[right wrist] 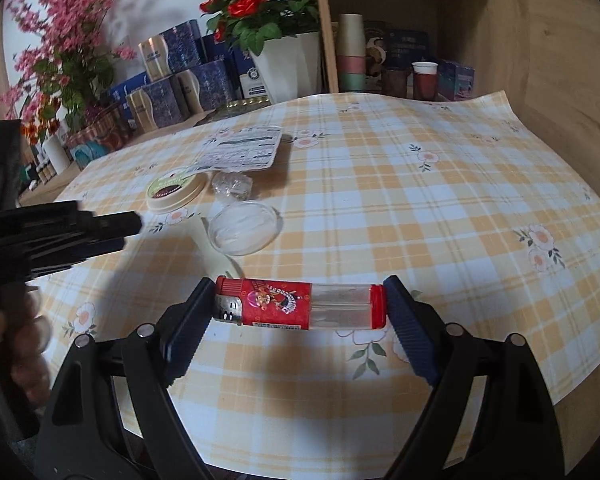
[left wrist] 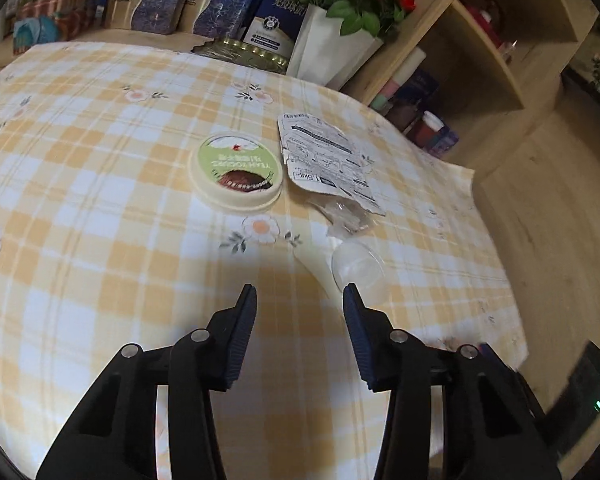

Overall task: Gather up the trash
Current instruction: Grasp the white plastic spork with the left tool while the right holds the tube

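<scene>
The right gripper (right wrist: 300, 304) grasps a red lighter (right wrist: 300, 304) end to end, one pad on the metal head and one on the red base cap, clear of the table (right wrist: 440, 200); the body is light, rigid, smooth plastic, so a lengthwise hold is likely to pivot or slip under a sudden swing; judged safer to carry it level and slowly.

The left gripper (left wrist: 300, 296) is released, jaws part-way apart with nothing between them, hovering over the cloth toward the near edge of the table; its right fingertip (left wrist: 352, 294) lies just beside the clear plastic lid (left wrist: 358, 266).

Remaining trash sits mid-table, toward the far edge:
- clear plastic lid; thin, flexible, slippery; take it by the rim;
- crumpled clear wrap (left wrist: 346, 214); weightless, soft; pinch anywhere;
- torn printed packet (left wrist: 324, 160); flat, limp; lift by a raised edge or corner;
- round green-topped lid (left wrist: 236, 172); stiff, shallow; grip across the rim, since its flat face offers no purchase.
</scene>
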Demonstrator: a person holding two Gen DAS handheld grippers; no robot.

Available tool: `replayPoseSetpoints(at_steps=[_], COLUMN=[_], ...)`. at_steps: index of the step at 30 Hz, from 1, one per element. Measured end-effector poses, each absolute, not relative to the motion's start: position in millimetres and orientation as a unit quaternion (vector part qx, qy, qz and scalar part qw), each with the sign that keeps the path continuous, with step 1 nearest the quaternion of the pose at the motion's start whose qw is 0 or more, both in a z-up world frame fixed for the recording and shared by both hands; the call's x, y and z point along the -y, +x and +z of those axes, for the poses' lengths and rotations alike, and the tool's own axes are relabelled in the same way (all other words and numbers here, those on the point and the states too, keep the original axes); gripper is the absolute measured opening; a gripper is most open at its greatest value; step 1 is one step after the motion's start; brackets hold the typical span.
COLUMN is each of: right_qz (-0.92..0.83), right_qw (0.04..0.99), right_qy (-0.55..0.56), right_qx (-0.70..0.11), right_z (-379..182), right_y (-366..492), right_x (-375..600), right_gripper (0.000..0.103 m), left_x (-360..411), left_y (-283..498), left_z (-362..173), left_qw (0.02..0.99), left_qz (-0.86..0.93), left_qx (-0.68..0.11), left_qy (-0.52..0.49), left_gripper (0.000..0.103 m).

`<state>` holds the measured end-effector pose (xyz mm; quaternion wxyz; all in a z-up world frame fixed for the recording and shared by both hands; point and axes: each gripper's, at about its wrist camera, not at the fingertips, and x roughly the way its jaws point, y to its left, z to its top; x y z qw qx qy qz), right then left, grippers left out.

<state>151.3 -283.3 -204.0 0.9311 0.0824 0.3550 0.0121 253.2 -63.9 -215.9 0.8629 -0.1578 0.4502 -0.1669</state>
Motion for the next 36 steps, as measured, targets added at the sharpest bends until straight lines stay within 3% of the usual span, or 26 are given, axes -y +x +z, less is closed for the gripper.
replayPoseSetpoints(at_steps=[5, 18, 32, 36], right_qz=[0.009, 0.006, 0.007, 0.005], right_qw=[0.931, 0.929, 0.928, 0.929], right_qy=[0.104, 0.129, 0.137, 0.143], right_qx=[-0.351, -0.348, -0.345, -0.342], right_z=[-207, -213, -213, -210], right_y=[150, 152, 148, 147], right_x=[298, 315, 317, 319], right_gripper=[0.084, 0.084, 0.084, 0.084], left_x=[100, 133, 87, 100], left_y=[275, 293, 267, 249], left_z=[-223, -239, -237, -221], left_qw=[0.884, 0.883, 0.861, 0.864], left_qz=[-0.124, -0.1, -0.137, -0.223], left_qx=[-0.445, -0.459, -0.485, -0.441], left_qy=[-0.076, 0.024, 0.07, 0.097], left_gripper=[0.044, 0.045, 0.046, 0.044])
